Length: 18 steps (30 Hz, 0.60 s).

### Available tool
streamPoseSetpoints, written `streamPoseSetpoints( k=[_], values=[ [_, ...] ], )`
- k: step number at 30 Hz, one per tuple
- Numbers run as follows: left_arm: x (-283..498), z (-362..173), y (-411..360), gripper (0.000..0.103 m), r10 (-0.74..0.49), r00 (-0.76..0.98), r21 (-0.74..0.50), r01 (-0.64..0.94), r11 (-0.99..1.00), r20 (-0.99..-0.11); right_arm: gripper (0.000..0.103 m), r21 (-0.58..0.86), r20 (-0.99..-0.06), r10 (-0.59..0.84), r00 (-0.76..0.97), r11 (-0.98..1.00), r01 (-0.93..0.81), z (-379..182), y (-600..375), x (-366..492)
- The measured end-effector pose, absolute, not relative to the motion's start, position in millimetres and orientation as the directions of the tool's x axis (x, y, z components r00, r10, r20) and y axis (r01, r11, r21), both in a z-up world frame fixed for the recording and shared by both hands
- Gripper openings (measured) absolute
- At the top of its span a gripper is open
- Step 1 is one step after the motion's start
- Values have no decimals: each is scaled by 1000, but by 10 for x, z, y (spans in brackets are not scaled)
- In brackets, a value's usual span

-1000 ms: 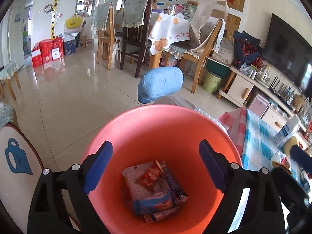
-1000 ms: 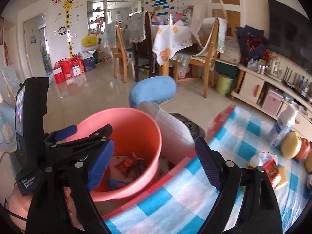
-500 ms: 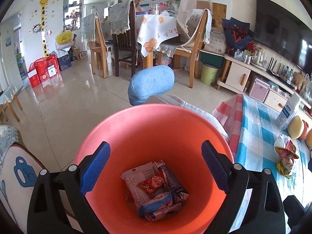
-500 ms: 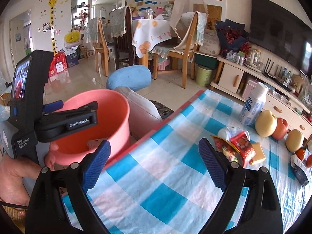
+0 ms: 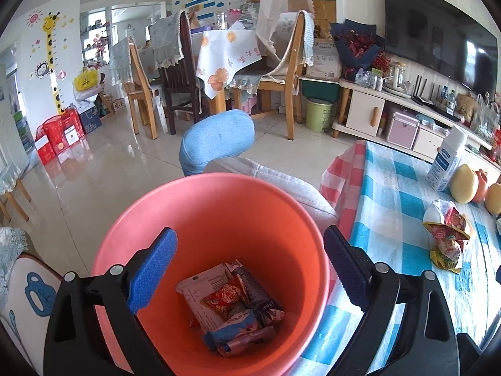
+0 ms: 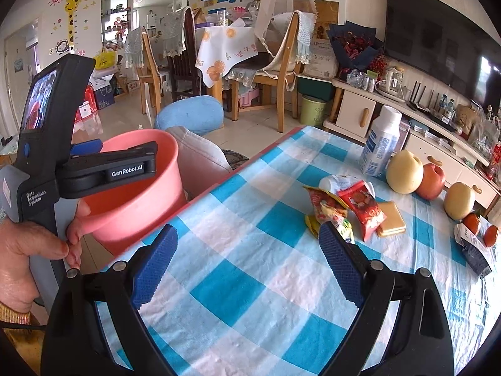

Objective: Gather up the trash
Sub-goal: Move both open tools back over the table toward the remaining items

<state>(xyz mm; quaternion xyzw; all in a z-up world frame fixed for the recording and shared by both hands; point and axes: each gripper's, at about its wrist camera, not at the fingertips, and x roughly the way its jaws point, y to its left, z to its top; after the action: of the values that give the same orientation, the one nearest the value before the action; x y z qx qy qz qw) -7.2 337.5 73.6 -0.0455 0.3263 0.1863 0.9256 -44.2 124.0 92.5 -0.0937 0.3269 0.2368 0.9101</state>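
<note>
Right wrist view: right gripper (image 6: 247,261) jaws spread, nothing between them, having just been widening; crumpled snack wrappers (image 6: 344,208) are lying on the checked tabletop (image 6: 238,288) beside a cracker. Judging them light, crinkly, slippery; pinch at a bunched fold. Left gripper (image 5: 250,269) jaws likewise released, hanging over the pink bucket (image 5: 200,216), which is holding several wrappers.

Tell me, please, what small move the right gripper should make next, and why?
Probably reach forward to the crumpled snack wrappers on the checked tablecloth. The right gripper is open and empty, the wrappers lie just beyond its fingers, and the pink bucket already holds other wrappers.
</note>
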Motion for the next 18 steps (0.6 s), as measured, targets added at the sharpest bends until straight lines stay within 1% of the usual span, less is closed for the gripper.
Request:
streamPoseSetpoints(
  k=[5,18],
  values=[
    [-51,761,3177,94,303,729,64,-337,939,-613,92,-35,-636,342,692,883,-468,893,1054,-511],
    [11,761,2620,94,281,752,165,-227,960,-596,92,1,-627,298,719,924,-382,834,420,-574]
  ],
)
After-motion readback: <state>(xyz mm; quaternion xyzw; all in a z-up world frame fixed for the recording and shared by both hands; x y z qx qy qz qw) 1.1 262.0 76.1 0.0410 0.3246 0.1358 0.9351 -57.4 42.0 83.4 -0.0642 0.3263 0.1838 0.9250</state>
